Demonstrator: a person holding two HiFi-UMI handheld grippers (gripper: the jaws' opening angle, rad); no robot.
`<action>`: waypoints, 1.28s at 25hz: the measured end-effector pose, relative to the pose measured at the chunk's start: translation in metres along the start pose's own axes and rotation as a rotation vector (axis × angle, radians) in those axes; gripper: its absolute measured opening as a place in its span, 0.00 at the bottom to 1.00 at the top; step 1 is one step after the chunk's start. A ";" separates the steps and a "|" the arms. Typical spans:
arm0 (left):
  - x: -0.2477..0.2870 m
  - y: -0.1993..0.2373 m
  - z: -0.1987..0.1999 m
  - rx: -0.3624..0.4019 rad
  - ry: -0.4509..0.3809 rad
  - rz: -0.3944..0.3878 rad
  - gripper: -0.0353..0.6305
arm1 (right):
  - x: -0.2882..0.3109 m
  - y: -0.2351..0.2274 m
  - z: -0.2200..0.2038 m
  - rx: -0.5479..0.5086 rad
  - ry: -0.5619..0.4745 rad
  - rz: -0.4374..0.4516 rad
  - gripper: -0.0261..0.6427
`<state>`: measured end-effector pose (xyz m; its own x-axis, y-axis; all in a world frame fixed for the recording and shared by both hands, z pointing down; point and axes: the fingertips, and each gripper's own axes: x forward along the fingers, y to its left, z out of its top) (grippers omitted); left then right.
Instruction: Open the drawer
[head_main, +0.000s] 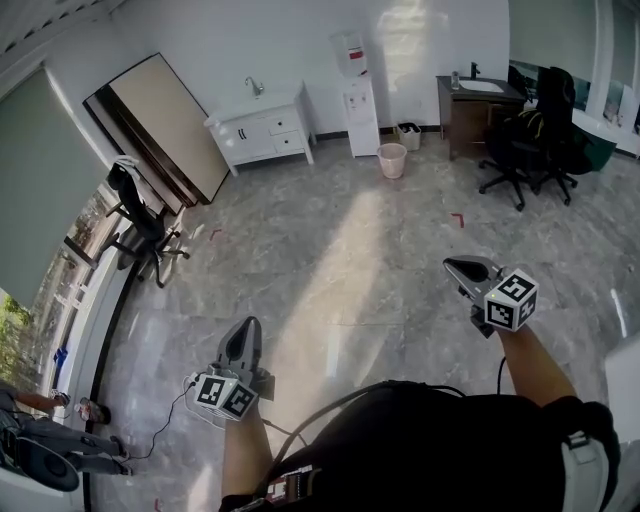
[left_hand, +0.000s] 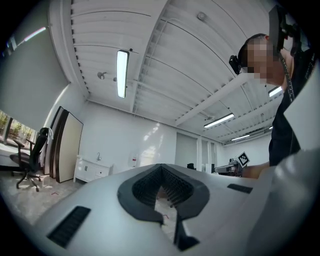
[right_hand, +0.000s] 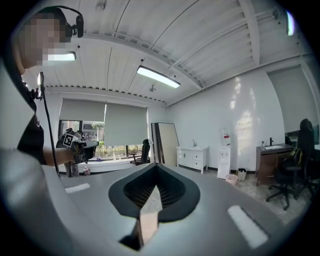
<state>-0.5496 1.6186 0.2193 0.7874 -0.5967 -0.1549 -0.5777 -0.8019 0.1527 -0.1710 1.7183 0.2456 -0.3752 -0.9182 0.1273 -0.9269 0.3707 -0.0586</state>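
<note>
Nothing done yet: white cabinet at 11 o'clock, well apart, drawers judged unopened. Fingers of left gripper and right gripper pressed together, nothing held.

An office, it was: black swivel chairs, tall white water dispenser, white sink cabinet, grey marble floor.

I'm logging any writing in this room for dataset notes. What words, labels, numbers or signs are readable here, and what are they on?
No text here can be read.
Water dispenser: red label near its top, too small to read.
Marker cubes on the left gripper and right gripper: black-and-white square patterns only, no letters or digits.
Floor: red corner marks, not writing.
</note>
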 end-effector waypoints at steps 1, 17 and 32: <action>0.002 0.009 0.000 -0.003 0.001 0.000 0.05 | 0.011 0.002 0.001 -0.004 0.002 -0.001 0.03; 0.051 0.221 0.042 -0.048 -0.006 -0.145 0.05 | 0.211 0.035 0.047 0.019 -0.037 -0.125 0.03; 0.109 0.291 0.024 -0.070 0.041 -0.159 0.05 | 0.312 -0.013 0.043 0.061 -0.010 -0.107 0.03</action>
<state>-0.6370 1.3189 0.2235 0.8765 -0.4597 -0.1431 -0.4300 -0.8811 0.1968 -0.2753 1.4208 0.2437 -0.2735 -0.9535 0.1262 -0.9595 0.2613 -0.1052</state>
